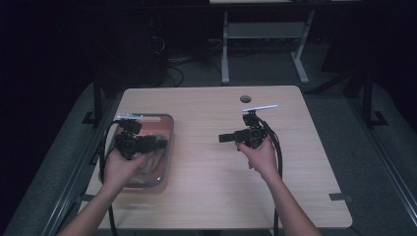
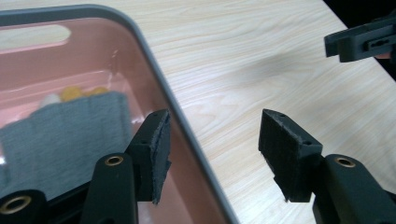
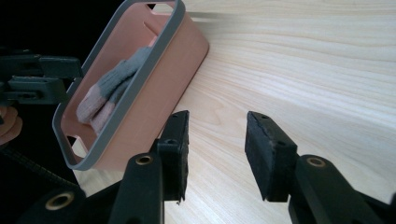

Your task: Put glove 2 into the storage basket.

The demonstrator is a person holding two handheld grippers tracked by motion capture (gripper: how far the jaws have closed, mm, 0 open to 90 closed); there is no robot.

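— Where are your tongs right now, and what is in them?

— Nothing in either. My left gripper (image 1: pixel 160 142) hangs over the pink bin (image 1: pixel 169 147) near the desk's (image 1: pixel 206 172) left edge, with its jaws apart. In the left gripper view one pad is above the inside of the bin and the other above bare wood, so they straddle the grey rim without touching it. My right gripper (image 1: pixel 223 138) is out over the middle of the desk, pointing left toward the bin, jaws likewise apart with only wood grain between them.

— And the thing you are working with?

— The grey knitted glove (image 2: pixel 65 135) lies in the bin (image 2: pixel 159 84), down on its floor, with something yellow and white tucked behind it (too blurred to name). From the right gripper view the glove (image 3: pixel 119 77) shows pale fingertips.

— Why hold the tongs like that?

— I judge that the glove sits where it belongs and both hands hover free of it, the left one closest should it need another nudge.

— Any label or writing?

— None that I can read on the bin (image 3: pixel 140 93), the glove or the desk.
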